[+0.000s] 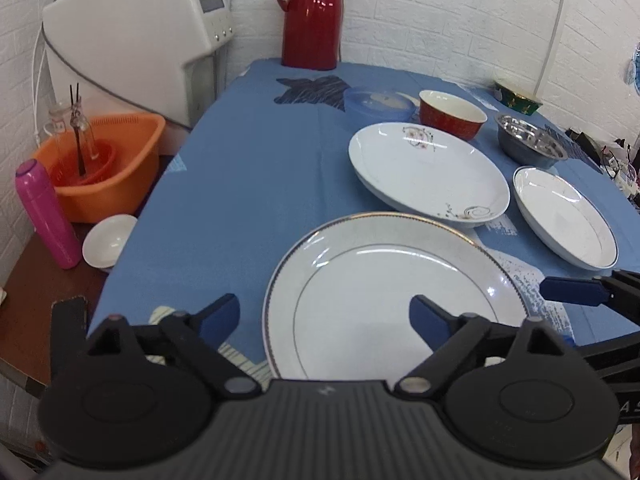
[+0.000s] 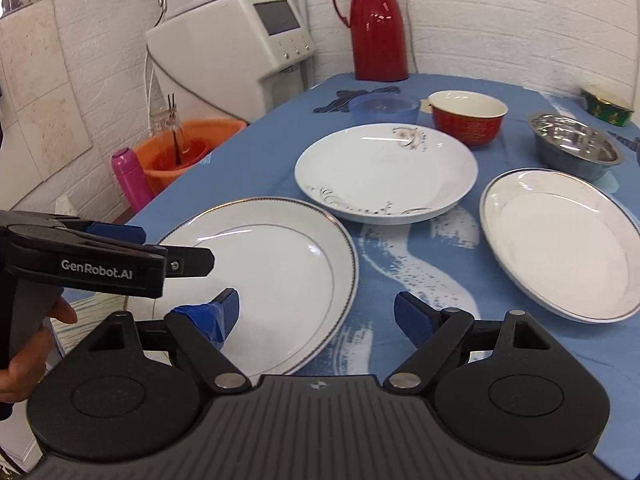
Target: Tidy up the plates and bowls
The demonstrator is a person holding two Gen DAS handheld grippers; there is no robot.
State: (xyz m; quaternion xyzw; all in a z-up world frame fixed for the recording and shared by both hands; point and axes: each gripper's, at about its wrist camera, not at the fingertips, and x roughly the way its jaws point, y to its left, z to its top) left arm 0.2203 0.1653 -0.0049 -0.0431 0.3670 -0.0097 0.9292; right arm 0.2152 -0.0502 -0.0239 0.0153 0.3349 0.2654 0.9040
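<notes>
A large gold-rimmed white plate (image 1: 392,300) (image 2: 264,272) lies nearest on the blue tablecloth. My left gripper (image 1: 324,316) stands open just above its near-left edge, holding nothing. My right gripper (image 2: 318,312) is also open and empty, over the plate's right rim. Behind it are a patterned deep plate (image 1: 428,172) (image 2: 386,172) and a smaller rimmed plate (image 1: 564,216) (image 2: 560,240). Further back stand a red bowl (image 1: 452,114) (image 2: 466,118), a steel bowl (image 1: 528,140) (image 2: 574,144), a blue plastic bowl (image 1: 378,102) (image 2: 384,108) and a green bowl (image 1: 516,98) (image 2: 608,108).
A red thermos (image 1: 312,16) (image 2: 378,24) stands at the table's far edge against the white brick wall. Left of the table are a white appliance (image 1: 132,36), an orange basket (image 1: 108,168), a pink bottle (image 1: 46,212) and a small white bowl (image 1: 108,240). A hand (image 2: 24,368) holds the left gripper.
</notes>
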